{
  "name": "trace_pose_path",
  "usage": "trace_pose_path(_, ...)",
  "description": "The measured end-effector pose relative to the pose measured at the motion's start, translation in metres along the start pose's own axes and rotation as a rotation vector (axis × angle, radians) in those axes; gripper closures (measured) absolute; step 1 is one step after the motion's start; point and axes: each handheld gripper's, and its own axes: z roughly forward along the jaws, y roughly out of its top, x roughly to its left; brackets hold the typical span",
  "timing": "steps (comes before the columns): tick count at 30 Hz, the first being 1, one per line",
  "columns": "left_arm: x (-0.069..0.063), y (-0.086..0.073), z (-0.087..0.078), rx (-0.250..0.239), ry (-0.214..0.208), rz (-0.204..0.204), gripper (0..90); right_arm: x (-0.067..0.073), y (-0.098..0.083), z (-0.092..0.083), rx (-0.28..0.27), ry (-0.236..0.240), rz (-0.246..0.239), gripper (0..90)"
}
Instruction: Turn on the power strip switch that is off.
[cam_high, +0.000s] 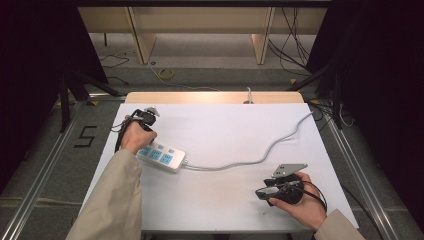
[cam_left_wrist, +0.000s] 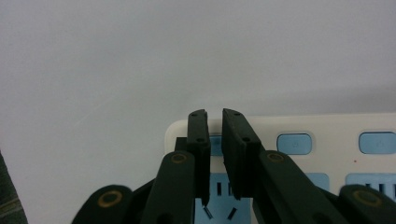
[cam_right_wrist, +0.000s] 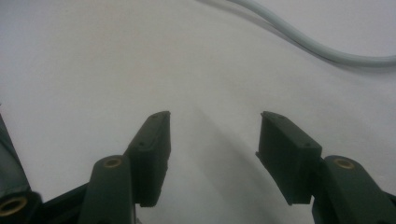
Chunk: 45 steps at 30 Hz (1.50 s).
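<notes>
Hovering over the end socket of the white power strip (cam_left_wrist: 299, 154) at the surface's (cam_high: 225, 130) left, the left gripper (cam_left_wrist: 214, 122), slightly parted and seemingly empty, should stay centred, while the right gripper (cam_right_wrist: 212, 140) waits open, well apart.

Left tool (cam_left_wrist: 214, 114) barely parted, right tool (cam_right_wrist: 215, 116) spread wide.

White power strip (cam_high: 161, 157) with pale blue sockets and blue switches lies flat, face up, at the left of the white surface (cam_high: 220, 200). Its grey cable (cam_high: 260, 159) trails right and away toward the far edge.
</notes>
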Motion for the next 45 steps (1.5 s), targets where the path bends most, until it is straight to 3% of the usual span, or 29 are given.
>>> trace_pose_path(15,0.001,-0.004,-0.007,-0.047,-0.009,-0.024,70.4,-0.001,0.0,-0.001,-0.004,-0.001,0.006,44.5)
trace_pose_path(21,0.005,-0.008,-0.008,-0.091,-0.015,-0.049,64.4,-0.001,0.0,-0.001,-0.005,-0.002,0.009,44.4)
trace_pose_path(28,0.007,-0.016,-0.011,-0.156,-0.057,-0.069,56.7,-0.001,0.0,-0.002,-0.005,-0.004,0.008,44.3)
trace_pose_path(34,0.005,-0.022,-0.015,-0.222,-0.127,-0.094,47.3,-0.001,0.0,-0.001,-0.008,-0.005,0.007,44.1)
trace_pose_path(40,0.0,-0.027,-0.021,-0.271,-0.163,-0.094,39.9,-0.001,0.0,-0.001,-0.008,-0.005,0.009,44.1)
trace_pose_path(45,-0.006,-0.032,-0.026,-0.301,-0.179,-0.068,35.6,-0.002,0.0,-0.001,-0.008,-0.004,0.004,43.7)
